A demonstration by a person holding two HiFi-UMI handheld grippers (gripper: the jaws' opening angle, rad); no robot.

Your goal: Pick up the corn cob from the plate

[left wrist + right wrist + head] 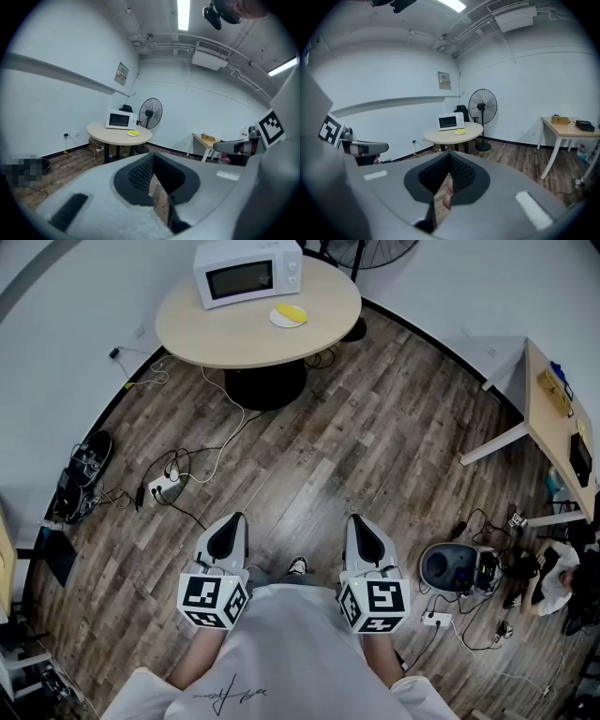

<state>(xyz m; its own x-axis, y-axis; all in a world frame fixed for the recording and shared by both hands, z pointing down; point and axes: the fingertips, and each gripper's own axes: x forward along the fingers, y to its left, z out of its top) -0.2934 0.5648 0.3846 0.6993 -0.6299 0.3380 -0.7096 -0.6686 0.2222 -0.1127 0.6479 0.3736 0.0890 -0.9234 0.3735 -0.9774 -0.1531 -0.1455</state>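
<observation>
Both pairs of jaws are closed together and hold nothing. The left gripper (228, 524) and right gripper (362, 523) sit side by side in front of the person, pointing toward 12 o'clock. The cob (292, 312) lies on its plate (277, 321) on the table (234, 334), at the microwave's (248, 271) 4 o'clock, well apart from both grippers. By my judgement nothing is done yet: approach, opening, grasp and lift all remain.
</observation>
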